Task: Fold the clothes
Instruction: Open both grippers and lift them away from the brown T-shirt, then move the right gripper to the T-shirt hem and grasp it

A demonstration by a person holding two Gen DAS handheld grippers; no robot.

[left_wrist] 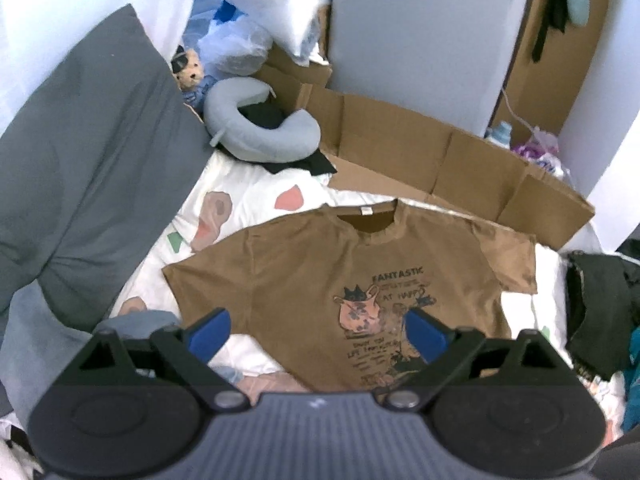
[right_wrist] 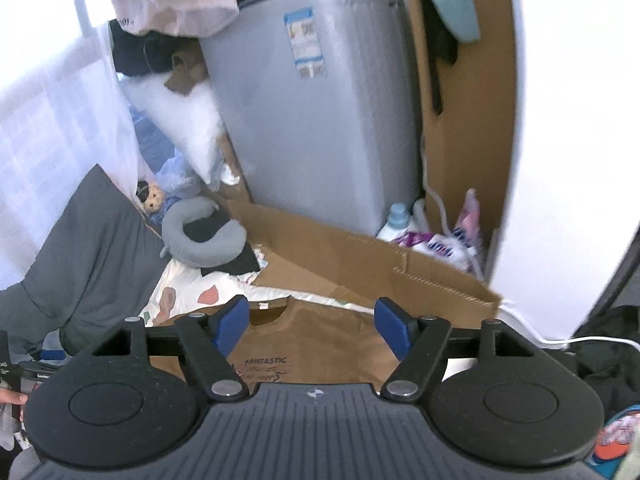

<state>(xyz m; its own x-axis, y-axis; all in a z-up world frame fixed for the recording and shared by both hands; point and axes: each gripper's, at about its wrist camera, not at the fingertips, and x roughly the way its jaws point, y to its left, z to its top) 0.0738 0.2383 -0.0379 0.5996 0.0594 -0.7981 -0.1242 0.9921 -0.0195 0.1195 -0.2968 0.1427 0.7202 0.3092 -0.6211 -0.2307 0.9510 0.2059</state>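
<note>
A brown T-shirt [left_wrist: 320, 276] with a printed cat picture lies spread flat, front up, on a white patterned bed sheet [left_wrist: 248, 196], its collar pointing away from me. My left gripper [left_wrist: 318, 334] hovers above the shirt's lower half, blue pads wide apart and nothing between them. In the right wrist view the same T-shirt [right_wrist: 316, 340] shows under my right gripper [right_wrist: 312, 326], which is raised above the collar end, open and empty.
A flattened cardboard box [left_wrist: 440, 160] lies beyond the shirt. A grey neck pillow [left_wrist: 260, 128], a stuffed toy [left_wrist: 190, 74] and a dark grey pillow [left_wrist: 88, 160] sit at the left. Dark clothes [left_wrist: 600, 312] are piled at the right. A grey appliance [right_wrist: 316, 120] stands behind.
</note>
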